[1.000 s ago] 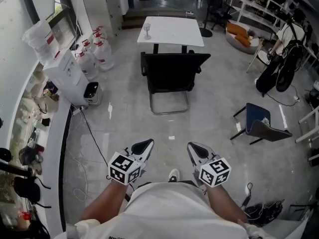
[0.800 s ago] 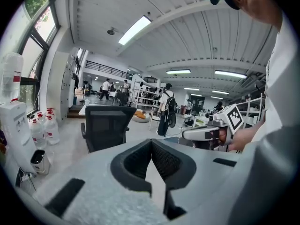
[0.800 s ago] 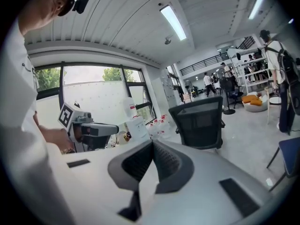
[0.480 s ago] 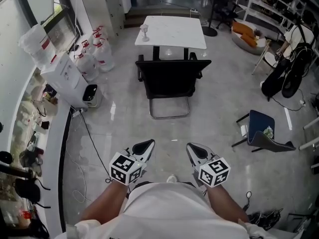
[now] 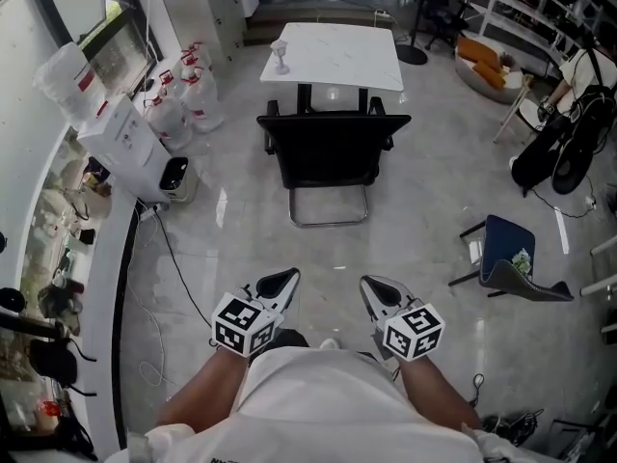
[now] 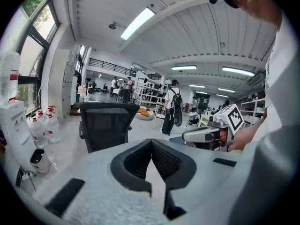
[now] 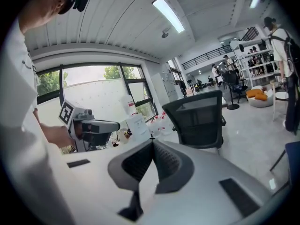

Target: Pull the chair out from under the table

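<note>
Barely started: nothing gripped, chair (image 5: 333, 148) not yet pulled. Stands well ahead of both jaws, pushed up to table (image 5: 337, 54), backrest facing them. Left gripper (image 5: 275, 285) & right gripper (image 5: 379, 289) closed tight, pads together, nothing btwn. Left to do: get to chair, open up, grab backrest, drag it clear. Black mesh back, armrests, looped metal sled base on glossy floor (image 5: 251, 230); no wheels seen, prob. slides OK.

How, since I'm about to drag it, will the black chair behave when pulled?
The chair probably slides, not rolls: its looped metal base shows no wheels on the glossy floor. Pulled high on the backrest, it may tip.
</note>
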`<state>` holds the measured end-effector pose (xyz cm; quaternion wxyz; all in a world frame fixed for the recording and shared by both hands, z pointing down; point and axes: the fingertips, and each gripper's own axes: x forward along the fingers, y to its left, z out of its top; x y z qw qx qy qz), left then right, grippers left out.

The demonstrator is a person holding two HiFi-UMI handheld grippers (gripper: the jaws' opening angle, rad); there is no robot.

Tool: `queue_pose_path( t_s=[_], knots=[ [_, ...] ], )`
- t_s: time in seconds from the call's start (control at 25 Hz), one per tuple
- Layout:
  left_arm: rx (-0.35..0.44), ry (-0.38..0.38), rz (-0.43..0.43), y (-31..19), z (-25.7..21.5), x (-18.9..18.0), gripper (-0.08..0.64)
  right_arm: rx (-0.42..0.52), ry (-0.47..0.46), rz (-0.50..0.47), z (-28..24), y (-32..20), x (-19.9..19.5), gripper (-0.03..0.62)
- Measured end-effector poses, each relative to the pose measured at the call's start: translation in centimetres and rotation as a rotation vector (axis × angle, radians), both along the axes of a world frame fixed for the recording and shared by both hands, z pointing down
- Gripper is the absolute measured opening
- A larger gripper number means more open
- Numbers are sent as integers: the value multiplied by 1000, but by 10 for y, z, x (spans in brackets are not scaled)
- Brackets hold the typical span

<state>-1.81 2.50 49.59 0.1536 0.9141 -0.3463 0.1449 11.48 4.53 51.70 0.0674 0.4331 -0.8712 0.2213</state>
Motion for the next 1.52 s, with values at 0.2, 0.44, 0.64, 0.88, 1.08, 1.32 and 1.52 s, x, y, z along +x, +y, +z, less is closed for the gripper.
queue_pose_path(
  t_s=[0.2, 0.44, 0.64, 0.88, 1.08, 1.32, 1.52],
  knots=[
    [-10, 4, -8, -4, 7, -1, 9, -9, 3, 2, 6, -3, 1, 6],
    [-23, 7, 20, -24, 19, 7, 9, -13, 12, 18, 15, -19, 6, 6],
    [-6, 19, 44, -63, 15, 16, 9, -36, 17, 53, 22, -51, 17, 6],
    [-15, 19, 43, -125, 17, 13, 9, -48, 31, 52, 23, -107, 14, 6],
    [-36, 10, 65, -187, 18, 3, 9, -51, 46, 84, 17, -168, 10, 6],
    [2, 14, 118, -272, 0, -3, 9, -33, 58, 133, 1, -249, 3, 6],
    [32, 22, 155, -334, -12, -16, 9, -12, 67, 151, -7, -309, -17, 6]
  ],
)
